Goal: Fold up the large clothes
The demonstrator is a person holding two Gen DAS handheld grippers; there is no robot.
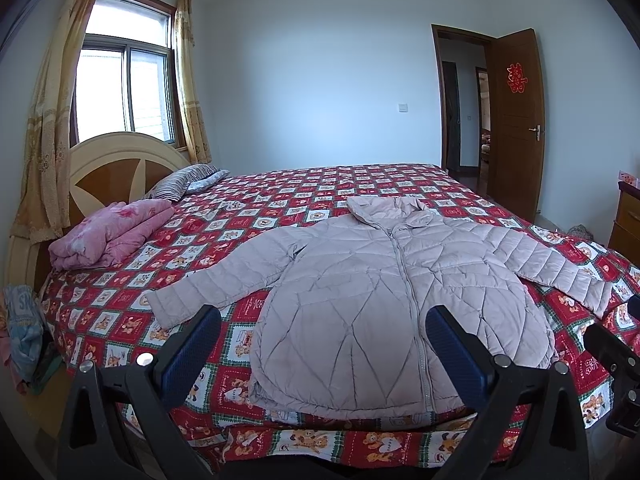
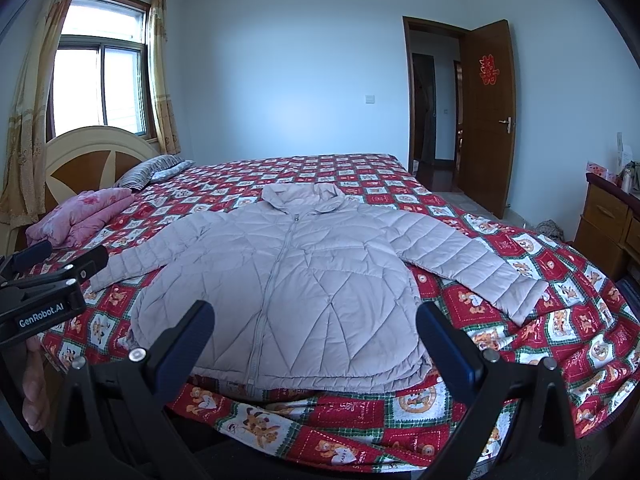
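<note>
1. So: jacket (image 1: 384,304) lies flat on the bed (image 1: 280,192), front up, zipped, collar toward the far side, hem at the near edge. Both sleeves spread outward. Reads as laid out ready for folding, no fold made yet.
2. Left tongs (image 1: 323,334) wide open, holding nothing, hovering off the near bed edge over the hem, left of the zip.
3. Right tongs (image 2: 315,330) also wide open and empty, same height, just right of the zip. Both squared up to the jacket, likely to take a sleeve or hem corner each.
4. Around: folded pink blanket (image 1: 108,236) and striped pillow (image 1: 188,180) by the headboard (image 1: 112,168), well apart from the jacket.
5. Dresser (image 2: 612,216) off to the right, open door (image 2: 486,116) behind. Nothing on the jacket or blocking either sleeve.
</note>
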